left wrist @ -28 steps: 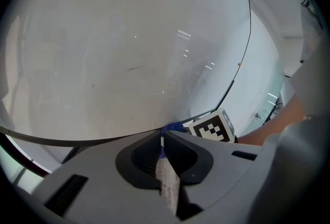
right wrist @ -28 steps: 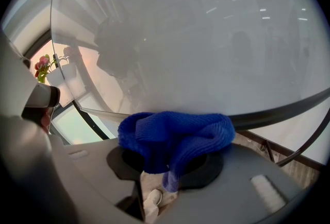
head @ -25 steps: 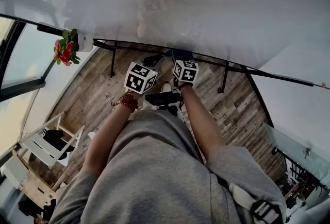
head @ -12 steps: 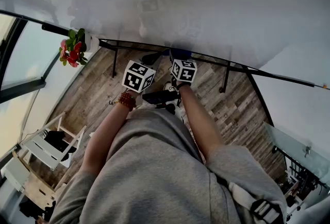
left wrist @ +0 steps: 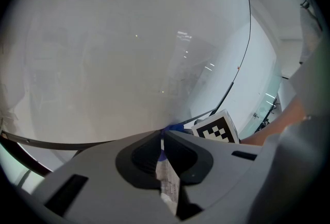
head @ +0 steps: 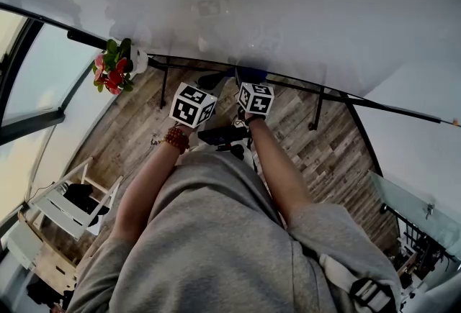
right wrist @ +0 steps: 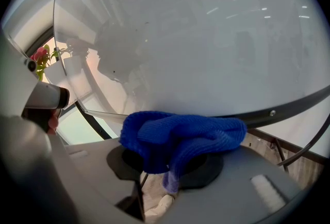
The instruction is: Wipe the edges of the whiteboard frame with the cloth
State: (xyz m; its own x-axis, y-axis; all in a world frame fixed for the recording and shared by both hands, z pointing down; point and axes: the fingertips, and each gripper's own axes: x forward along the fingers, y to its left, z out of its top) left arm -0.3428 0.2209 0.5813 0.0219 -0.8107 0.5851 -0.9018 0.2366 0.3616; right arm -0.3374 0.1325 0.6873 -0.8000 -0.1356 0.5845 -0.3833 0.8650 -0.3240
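Head view, far left: red flowers (head: 114, 70) at the end of the board's lower edge, plank floor (head: 130, 139) below. The whiteboard (head: 274, 9) fills the top, bare and glossy. The whiteboard frame (head: 374, 104) is a thin black strip along its bottom.

Left gripper (left wrist: 161, 138): jaws together, nothing clamped. It sits low in front of the board, just beside the other gripper.

Right gripper (right wrist: 167, 162): jaws clamped on the cloth (right wrist: 180, 135). The cloth is deep blue, ribbed knit, bunched in a thick roll across the jaw tips. One paler fold hangs down between the jaws. Its top touches the bottom frame strip.

View differences:
- The head view gives only a small blue patch of cloth at the frame, past the right gripper's marker cube (head: 256, 98).
- The right gripper view shows the whole bundle, a screw head in the frame, and the flowers far left.
- The left gripper view shows a blue sliver beyond its jaw tips, the other gripper's cube, and the curved frame line.
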